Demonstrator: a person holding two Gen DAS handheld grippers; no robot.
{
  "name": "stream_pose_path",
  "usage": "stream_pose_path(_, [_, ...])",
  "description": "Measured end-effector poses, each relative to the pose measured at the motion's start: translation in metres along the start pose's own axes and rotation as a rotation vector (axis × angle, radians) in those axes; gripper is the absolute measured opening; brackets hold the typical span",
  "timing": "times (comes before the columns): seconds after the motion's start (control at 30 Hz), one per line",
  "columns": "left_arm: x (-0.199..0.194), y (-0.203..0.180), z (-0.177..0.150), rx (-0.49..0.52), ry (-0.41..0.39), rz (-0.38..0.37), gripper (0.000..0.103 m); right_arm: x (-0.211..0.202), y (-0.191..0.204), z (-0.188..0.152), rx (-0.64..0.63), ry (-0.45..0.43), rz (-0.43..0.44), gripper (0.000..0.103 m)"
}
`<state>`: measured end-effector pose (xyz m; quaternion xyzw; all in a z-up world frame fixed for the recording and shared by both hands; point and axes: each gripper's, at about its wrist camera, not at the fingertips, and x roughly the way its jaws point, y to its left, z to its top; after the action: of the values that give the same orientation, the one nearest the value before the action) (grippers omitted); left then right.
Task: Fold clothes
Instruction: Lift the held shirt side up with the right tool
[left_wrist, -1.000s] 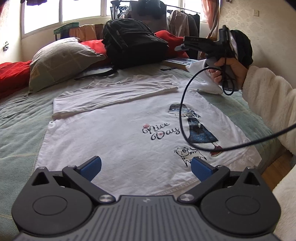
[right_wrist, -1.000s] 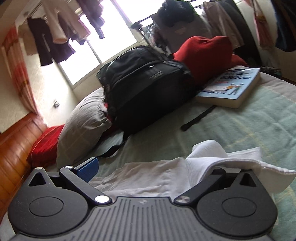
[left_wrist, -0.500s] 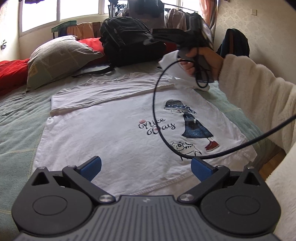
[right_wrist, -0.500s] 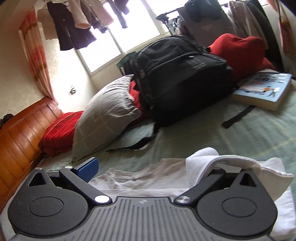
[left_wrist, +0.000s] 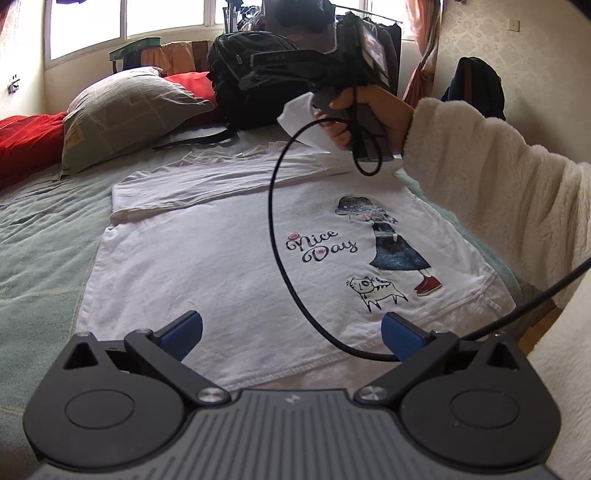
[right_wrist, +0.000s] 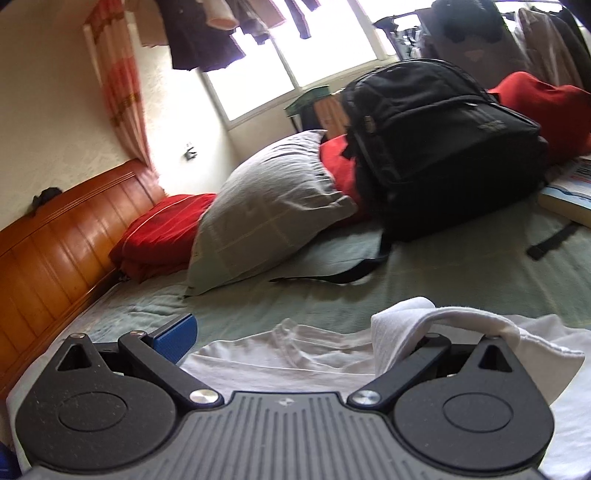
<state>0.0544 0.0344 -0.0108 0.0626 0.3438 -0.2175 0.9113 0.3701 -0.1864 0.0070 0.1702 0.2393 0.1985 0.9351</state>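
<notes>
the white t-shirt (left_wrist: 236, 258) lies spread on the green bedspread (left_wrist: 40, 236), print side up, in front of the left gripper (left_wrist: 291, 332), whose blue pads stand wide apart and released above the hem, holding nothing. one sleeve (left_wrist: 207, 184) already lies folded across the chest. the right gripper (right_wrist: 295, 332) carries the other sleeve (right_wrist: 436, 317) raised over the shirt; the cloth is draped over its right finger, while its left pad stands clear and well away, so the jaws look spread, and whether anything is truly pinched cannot be told from either view

the risk, as a judgement: a sleeve only hooked over one finger could slide off as it travels across the chest, dropping in a bunch short of the fold line. the black cable (left_wrist: 273, 206) from the right gripper loops low over the print and could snag or drag the fabric, rumpling the flat body. the lifted sleeve may also pull the shoulder along, skewing the side edge. the backpack (left_wrist: 255, 85) and pillow (left_wrist: 129, 110) sit just beyond the collar, so a wide swing might brush them

the shirt's long axis runs from the hem, nearest the left gripper, away toward the collar (right_wrist: 291, 332) by the backpack, angled slightly leftward in the left wrist view; the printed words read sideways across it
</notes>
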Motion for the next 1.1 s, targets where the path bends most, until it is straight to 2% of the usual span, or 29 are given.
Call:
stream_pose_path(0.57, [-0.002,0.002,-0.001,-0.002,0.001,-0.002,0.102,0.026,0.045,-0.011,-0.066,0.05,0.082,0.103])
stream_pose_path(1.1, [-0.002,0.001,-0.003,-0.007,0.006,-0.008,0.102,0.052,0.068,-0.039,-0.129,0.158,0.096,0.103])
